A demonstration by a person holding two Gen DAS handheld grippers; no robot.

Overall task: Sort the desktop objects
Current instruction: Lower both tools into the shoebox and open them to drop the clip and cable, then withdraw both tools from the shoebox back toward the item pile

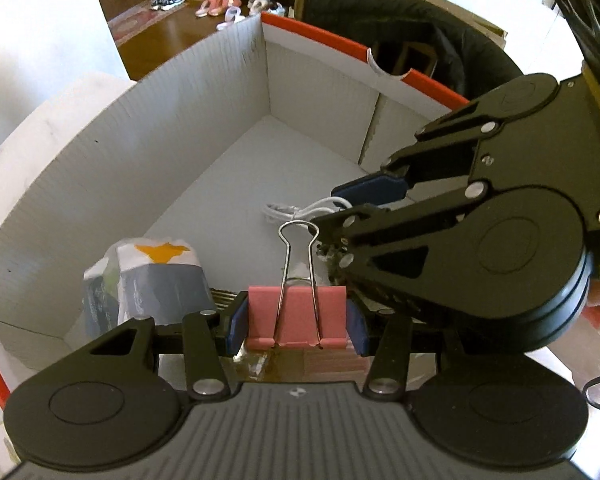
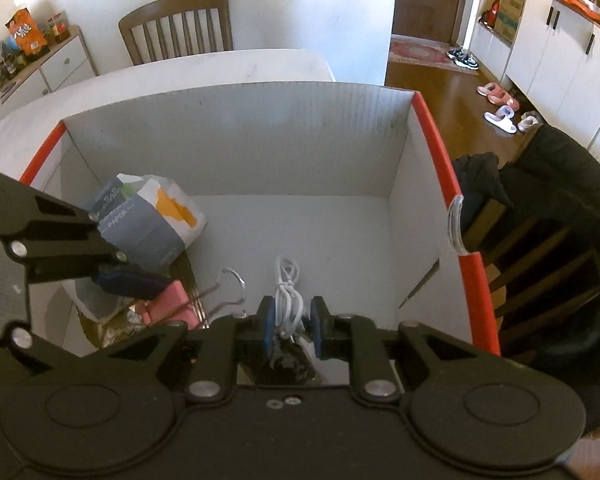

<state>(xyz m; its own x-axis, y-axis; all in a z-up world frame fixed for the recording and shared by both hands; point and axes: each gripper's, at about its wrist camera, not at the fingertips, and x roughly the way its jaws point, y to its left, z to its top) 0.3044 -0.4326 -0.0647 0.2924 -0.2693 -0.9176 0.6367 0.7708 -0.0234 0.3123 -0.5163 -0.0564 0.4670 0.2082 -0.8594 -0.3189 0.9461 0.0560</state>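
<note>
The jaws of the left gripper (image 1: 298, 322) are closed on a pink binder clip (image 1: 297, 318), with one blue pad pressed on each side of the clip's wide body. The clip's two silver wire handles stick straight out ahead of the gripper, away from the camera, so its long way runs forward over the white box (image 1: 100, 168). The jaws of the right gripper (image 2: 291, 328) are only a little way apart and they squeeze a white cable (image 2: 288, 296) that is folded up in a bundle. The bundle's long way also runs forward, away from the right camera, and its looped end pokes out past the blue pads toward the far wall of the box. Both grippers are held over the near part of the box, which has a red rim along its edges. From the left camera, the right gripper (image 1: 364, 200) comes in from the right side and its tips are just beside the wire handles of the clip. From the right camera, the left gripper (image 2: 156, 296) comes in from the left side with the clip (image 2: 168, 304) in it. A pack of paper tissues (image 2: 148, 216) in grey, white and orange lies inside the box, in its left part, close to the clip.
</note>
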